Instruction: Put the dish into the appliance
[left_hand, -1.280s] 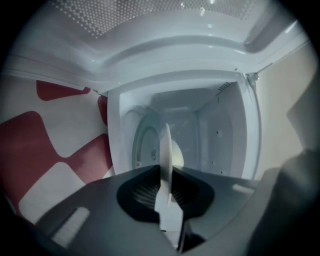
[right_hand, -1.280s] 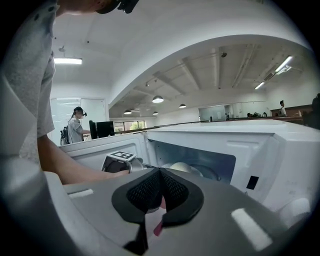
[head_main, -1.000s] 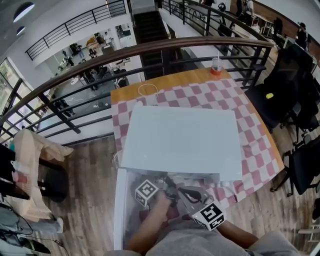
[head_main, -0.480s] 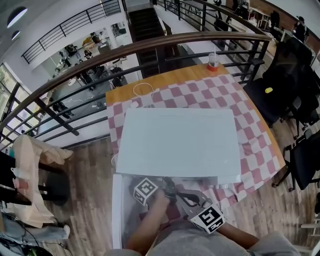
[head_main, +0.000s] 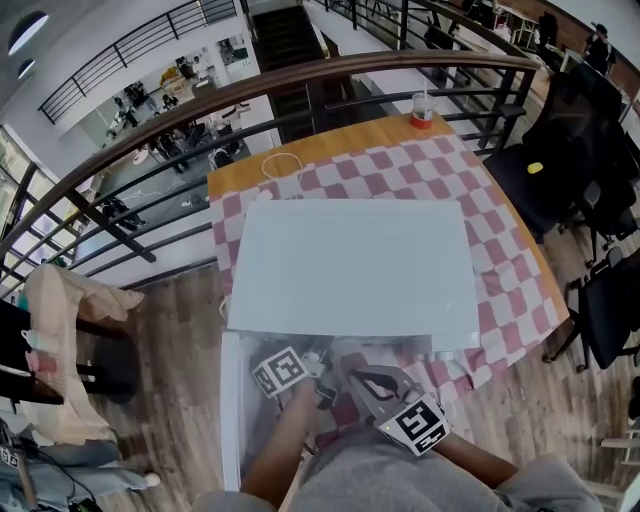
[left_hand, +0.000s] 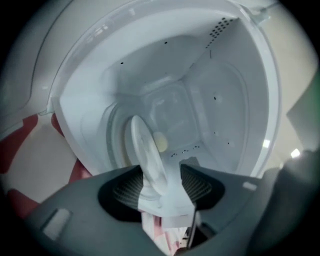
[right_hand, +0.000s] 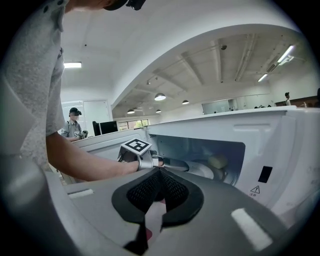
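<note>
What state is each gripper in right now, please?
Left gripper: fingers opening, the dish between them, inside the appliance.
Right gripper: closed, holding nothing.

The left gripper's (left_hand: 162, 171) dark jaws were opening, with a white dish (left_hand: 148, 152) seen edge-on between them. The dish reached into the hollow of a white appliance (left_hand: 227, 100). A pale yellow lump (left_hand: 161, 142) sat against the dish. Red-and-white cloth (left_hand: 30, 162) showed at the left.
</note>
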